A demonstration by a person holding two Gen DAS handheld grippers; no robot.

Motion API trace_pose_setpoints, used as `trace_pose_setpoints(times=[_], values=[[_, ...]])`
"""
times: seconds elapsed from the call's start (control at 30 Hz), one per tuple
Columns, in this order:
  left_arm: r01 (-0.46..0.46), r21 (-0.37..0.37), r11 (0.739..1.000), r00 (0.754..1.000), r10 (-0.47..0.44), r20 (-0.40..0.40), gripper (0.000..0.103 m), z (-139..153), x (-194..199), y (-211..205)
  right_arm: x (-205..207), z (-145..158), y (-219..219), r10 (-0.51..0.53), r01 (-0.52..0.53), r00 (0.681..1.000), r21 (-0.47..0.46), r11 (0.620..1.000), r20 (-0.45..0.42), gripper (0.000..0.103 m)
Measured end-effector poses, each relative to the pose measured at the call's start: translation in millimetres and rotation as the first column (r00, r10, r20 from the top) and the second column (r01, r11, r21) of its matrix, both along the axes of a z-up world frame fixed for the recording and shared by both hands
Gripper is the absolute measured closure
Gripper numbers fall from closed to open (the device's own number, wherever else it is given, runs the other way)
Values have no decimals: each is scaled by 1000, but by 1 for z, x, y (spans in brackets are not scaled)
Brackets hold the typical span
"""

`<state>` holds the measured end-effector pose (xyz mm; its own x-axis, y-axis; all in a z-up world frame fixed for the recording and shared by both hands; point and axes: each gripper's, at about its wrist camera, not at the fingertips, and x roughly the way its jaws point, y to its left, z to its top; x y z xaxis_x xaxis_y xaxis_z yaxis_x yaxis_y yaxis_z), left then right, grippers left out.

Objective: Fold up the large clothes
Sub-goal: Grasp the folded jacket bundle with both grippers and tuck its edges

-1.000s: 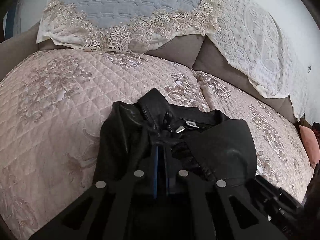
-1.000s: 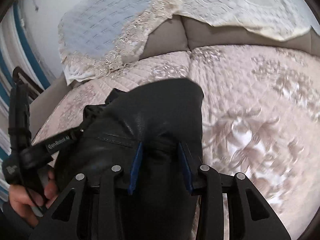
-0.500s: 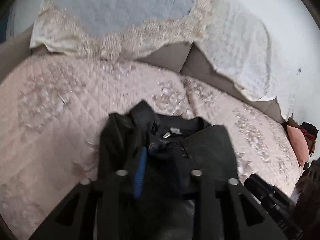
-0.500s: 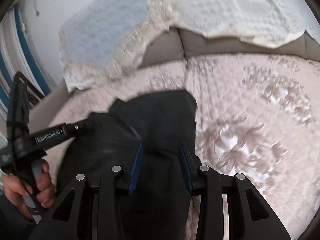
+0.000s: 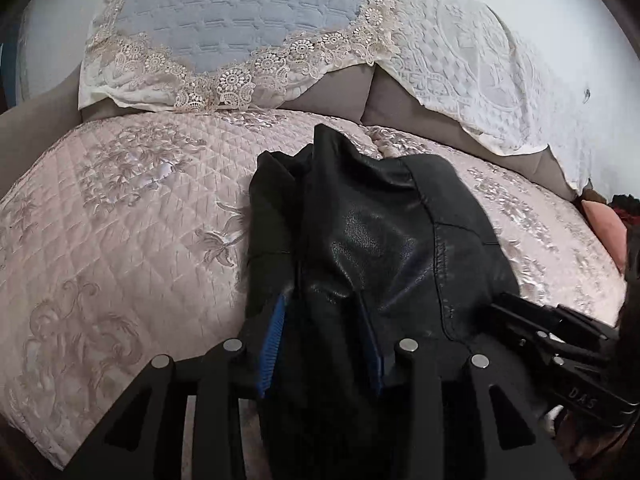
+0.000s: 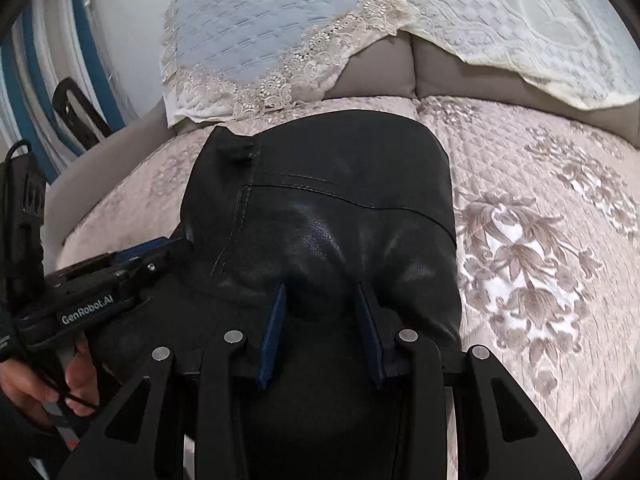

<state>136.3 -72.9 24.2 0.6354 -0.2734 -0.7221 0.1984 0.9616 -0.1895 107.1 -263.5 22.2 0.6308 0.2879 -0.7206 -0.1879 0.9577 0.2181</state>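
A black leather jacket (image 5: 384, 240) lies folded on a pink quilted sofa cover (image 5: 132, 216); it also fills the middle of the right wrist view (image 6: 332, 208). My left gripper (image 5: 324, 308) has its jaws apart with the jacket's near edge bunched between the blue pads. My right gripper (image 6: 320, 296) also has its jaws apart over the jacket's near edge, with leather between the pads. The left gripper shows in the right wrist view (image 6: 120, 276), held by a hand. The right gripper shows at the lower right of the left wrist view (image 5: 560, 344).
A blue and cream lace-edged throw (image 5: 240, 24) and a white throw (image 5: 480, 68) hang over the grey sofa back (image 5: 332, 88). A pink cushion (image 5: 604, 224) lies at the far right. A blue-striped wall and black frame (image 6: 76, 104) stand to the left.
The jacket's lower part has been brought up over the collar, hiding the collar and label. The left gripper's jaws went from nearly shut to apart. Both grippers moved forward.
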Motion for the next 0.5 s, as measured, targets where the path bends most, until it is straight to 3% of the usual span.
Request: trace_pose_setpoints(times=[0.17, 0.3, 0.5], values=[[3, -5, 1000, 1000, -3, -17, 63, 11, -2, 3, 0, 10, -3, -1, 1, 1000, -6, 1000, -23, 66], [7, -24, 1000, 1000, -7, -11, 64, 32, -8, 11, -8, 36, -19, -38, 38, 999, 51, 998, 1, 66], [46, -13, 999, 998, -45, 42, 64, 62, 36, -7, 36, 52, -27, -45, 45, 999, 40, 998, 7, 66]])
